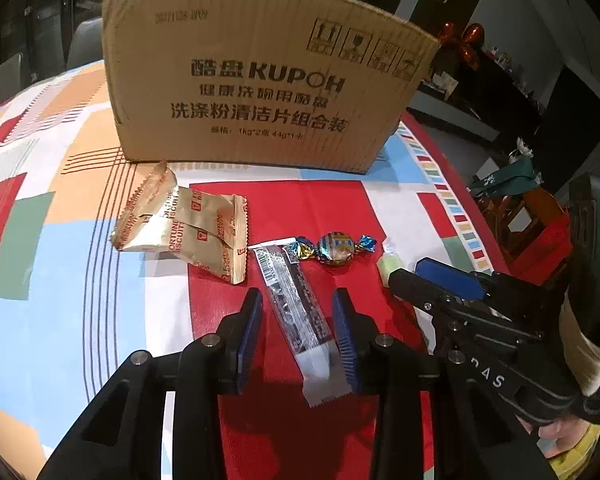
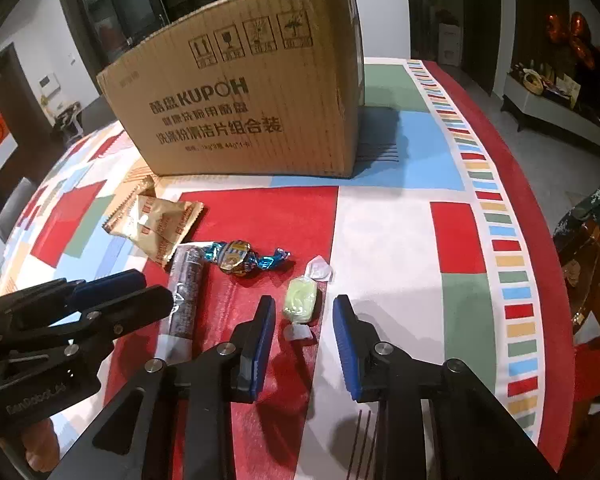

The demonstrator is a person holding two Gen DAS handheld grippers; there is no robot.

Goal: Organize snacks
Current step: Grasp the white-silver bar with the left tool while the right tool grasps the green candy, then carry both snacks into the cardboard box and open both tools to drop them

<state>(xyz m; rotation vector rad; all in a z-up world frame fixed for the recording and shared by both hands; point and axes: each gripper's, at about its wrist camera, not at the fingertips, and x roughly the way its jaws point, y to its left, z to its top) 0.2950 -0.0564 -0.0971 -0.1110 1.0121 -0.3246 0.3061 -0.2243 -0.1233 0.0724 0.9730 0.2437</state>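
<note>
A dark snack bar [image 1: 288,292] in a clear wrapper lies on the red patch of the tablecloth. My left gripper [image 1: 297,294] straddles it, jaws apart, with a gap on the left side. A pale green wrapped candy [image 2: 301,300] lies between the blue pads of my right gripper [image 2: 304,300], and neither pad touches it. A blue-and-gold foil candy [image 1: 337,249] sits between the two. Gold biscuit packets [image 1: 204,232] lie to the left. The other views show the left gripper [image 2: 152,286] beside the bar [image 2: 186,284] and the right gripper [image 1: 408,272] by the candy [image 1: 386,262].
A tall cardboard box [image 1: 260,80] printed KUPOH stands just behind the snacks, its top out of sight. The patchwork tablecloth [image 2: 400,240] ends in a red border at the right edge, where a wooden chair [image 2: 588,248] stands close.
</note>
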